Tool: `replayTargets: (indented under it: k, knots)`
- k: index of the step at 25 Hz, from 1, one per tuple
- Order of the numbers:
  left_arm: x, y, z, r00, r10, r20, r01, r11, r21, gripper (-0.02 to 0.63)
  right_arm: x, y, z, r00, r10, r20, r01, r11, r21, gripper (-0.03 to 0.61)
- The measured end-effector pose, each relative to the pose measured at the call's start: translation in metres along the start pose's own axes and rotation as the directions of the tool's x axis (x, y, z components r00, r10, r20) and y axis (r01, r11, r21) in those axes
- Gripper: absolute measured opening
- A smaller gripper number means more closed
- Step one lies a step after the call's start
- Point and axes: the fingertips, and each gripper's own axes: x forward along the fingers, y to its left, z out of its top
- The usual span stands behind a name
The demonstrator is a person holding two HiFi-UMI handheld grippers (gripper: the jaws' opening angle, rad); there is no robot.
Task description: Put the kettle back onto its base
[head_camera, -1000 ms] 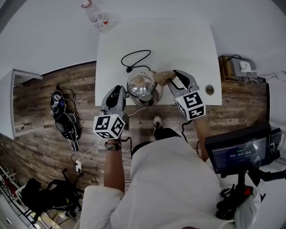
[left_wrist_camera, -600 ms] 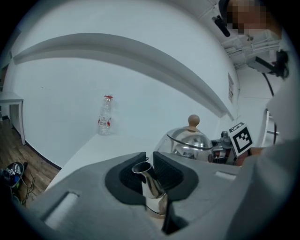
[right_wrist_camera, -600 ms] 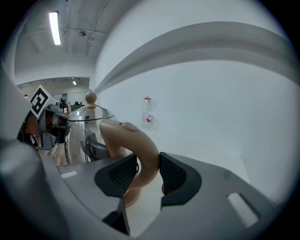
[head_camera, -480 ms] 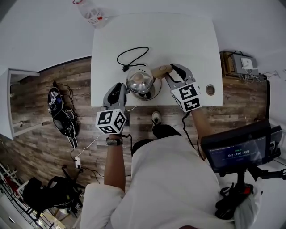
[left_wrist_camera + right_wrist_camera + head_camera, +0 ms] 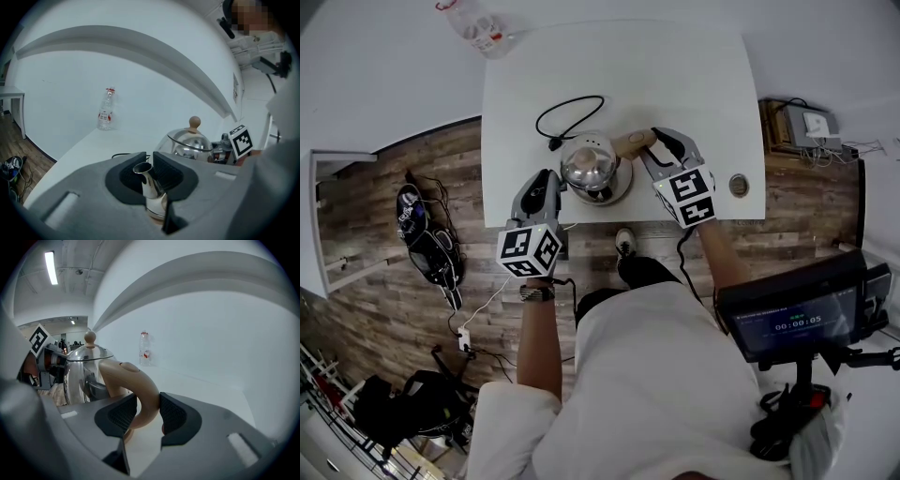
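A shiny steel kettle [image 5: 589, 164] with a wooden lid knob rests over its round base [image 5: 617, 192] near the front edge of the white table [image 5: 684, 75]. My left gripper [image 5: 555, 178] is shut on the kettle's spout [image 5: 145, 180], which stands between the pads in the left gripper view. My right gripper [image 5: 661, 142] is shut on the tan handle [image 5: 633, 143]. Both its pads press the curved handle [image 5: 138, 390] in the right gripper view, with the kettle body [image 5: 86, 366] behind. I cannot tell how fully the kettle sits on the base.
The base's black cord [image 5: 567, 112] loops on the table behind the kettle. A clear plastic bottle [image 5: 478, 28] stands at the far left corner. A round cable hole [image 5: 738, 185] sits at the table's front right. Wooden floor lies below the front edge.
Both grippers have sunk with the kettle between them, from a little above the table down onto the base. Over the last half second they have kept still.
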Motion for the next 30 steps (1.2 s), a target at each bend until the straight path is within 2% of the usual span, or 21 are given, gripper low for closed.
replayTargets:
  k: [30]
  knots:
    - [0.001, -0.007, -0.007, 0.999, -0.008, -0.044, 0.009, 1.0, 0.017, 0.052, -0.012, 0.002, -0.017, 1.0, -0.012, -0.029, 0.013, 1.0, 0.021, 0.158]
